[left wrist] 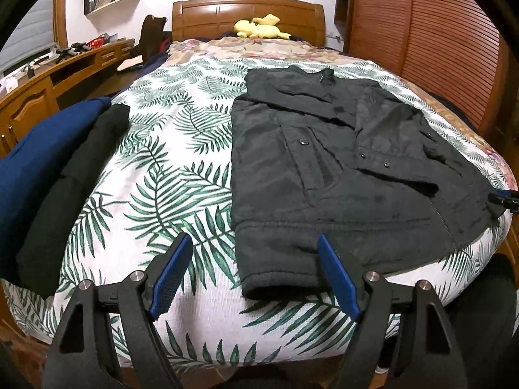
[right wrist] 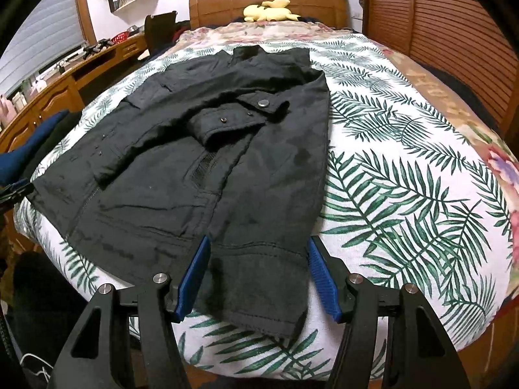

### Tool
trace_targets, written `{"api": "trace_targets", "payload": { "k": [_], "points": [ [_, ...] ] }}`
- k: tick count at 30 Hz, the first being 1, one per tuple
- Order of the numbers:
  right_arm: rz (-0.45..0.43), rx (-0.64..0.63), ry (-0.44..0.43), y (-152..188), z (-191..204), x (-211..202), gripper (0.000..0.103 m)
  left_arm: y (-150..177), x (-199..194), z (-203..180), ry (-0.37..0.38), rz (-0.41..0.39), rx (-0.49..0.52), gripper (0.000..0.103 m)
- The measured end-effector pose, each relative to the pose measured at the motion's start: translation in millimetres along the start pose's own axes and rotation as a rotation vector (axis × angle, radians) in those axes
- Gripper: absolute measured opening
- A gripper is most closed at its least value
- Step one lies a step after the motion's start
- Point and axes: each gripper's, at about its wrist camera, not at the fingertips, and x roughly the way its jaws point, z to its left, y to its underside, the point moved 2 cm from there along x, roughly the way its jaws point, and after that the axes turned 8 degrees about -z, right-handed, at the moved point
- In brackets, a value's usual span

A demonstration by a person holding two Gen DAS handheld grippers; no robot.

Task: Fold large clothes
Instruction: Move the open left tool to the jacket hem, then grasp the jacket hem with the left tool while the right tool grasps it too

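Observation:
A large black jacket lies flat on the bed, its sleeves folded inward across the front. It also shows in the right wrist view. My left gripper is open, hovering above the jacket's lower left hem corner. My right gripper is open above the jacket's lower right hem, the hem lying between its blue pads. Neither holds cloth. The other gripper's tip shows at the far right of the left wrist view.
The bed has a leaf-print cover. A pile of blue and black folded clothes sits on the bed's left side. A yellow plush toy lies by the wooden headboard. A wooden desk is left; a slatted wardrobe is right.

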Motion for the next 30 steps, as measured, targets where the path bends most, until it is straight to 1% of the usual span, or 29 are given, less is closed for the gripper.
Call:
{"api": "trace_targets", "payload": {
  "k": [2, 3, 4, 6, 7, 12, 14, 15, 17, 19, 23, 25, 26, 27, 28, 30],
  "points": [
    [0.015, -0.006, 0.012, 4.7, -1.6, 3.6, 0.063, 3.6, 0.7, -0.1, 0.015, 0.011, -0.006, 0.08],
    [0.022, -0.006, 0.018, 5.8, -1.6, 5.8, 0.063, 5.4, 0.4, 0.2, 0.022, 0.013, -0.007, 0.076],
    [0.025, -0.004, 0.022, 8.0, -2.9, 6.9, 0.063, 7.6, -0.4, 0.2, 0.029, 0.012, -0.008, 0.066],
    [0.02, -0.003, 0.018, 9.6, -3.9, 6.6, 0.063, 12.0, 0.4, 1.1, 0.047, 0.028, -0.018, 0.056],
    [0.02, -0.003, 0.018, 9.7, -3.8, 6.8, 0.063, 13.4, 0.7, 1.0, 0.055, 0.031, -0.023, 0.053],
    [0.029, -0.008, 0.027, 8.2, -1.0, 13.6, 0.063, 14.1, 2.1, -1.8, 0.054, 0.029, -0.025, 0.052],
    [0.029, -0.007, 0.024, 7.7, -0.3, 14.1, 0.063, 13.6, 3.2, -4.5, 0.058, 0.032, -0.022, 0.047],
    [0.026, -0.007, 0.016, 6.9, 0.0, 13.5, 0.063, 13.5, 3.3, -6.8, 0.064, 0.033, -0.019, 0.041],
    [0.02, -0.007, 0.001, 7.0, 1.7, 12.9, 0.058, 11.7, 3.8, -9.5, 0.055, 0.031, -0.008, 0.037],
    [0.016, -0.017, 0.002, 7.2, 2.6, 12.7, 0.048, 10.4, 3.9, -9.9, 0.048, 0.032, -0.005, 0.033],
    [0.004, -0.01, -0.025, 7.7, 1.2, 9.9, 0.035, 8.7, 3.1, -6.8, 0.048, 0.033, -0.013, 0.025],
    [-0.006, -0.004, -0.039, 7.8, 1.4, 7.1, 0.026, 8.0, 3.1, -5.0, 0.051, 0.034, -0.016, 0.018],
    [-0.011, 0.001, -0.046, 7.6, 1.1, 5.7, 0.025, 7.1, 2.7, -4.2, 0.053, 0.035, -0.017, 0.017],
    [-0.017, 0.006, -0.052, 7.3, 1.2, 4.2, 0.022, 5.7, 1.4, -4.0, 0.058, 0.031, -0.019, 0.011],
    [-0.028, 0.009, -0.06, 6.0, 1.6, 2.4, 0.018, 4.4, -0.3, -4.5, 0.063, 0.025, -0.02, 0.009],
    [-0.056, 0.006, -0.067, 1.0, 3.6, -3.5, 0.015, -3.2, -8.5, -7.5, 0.068, -0.001, -0.017, 0.007]
  ]
}}
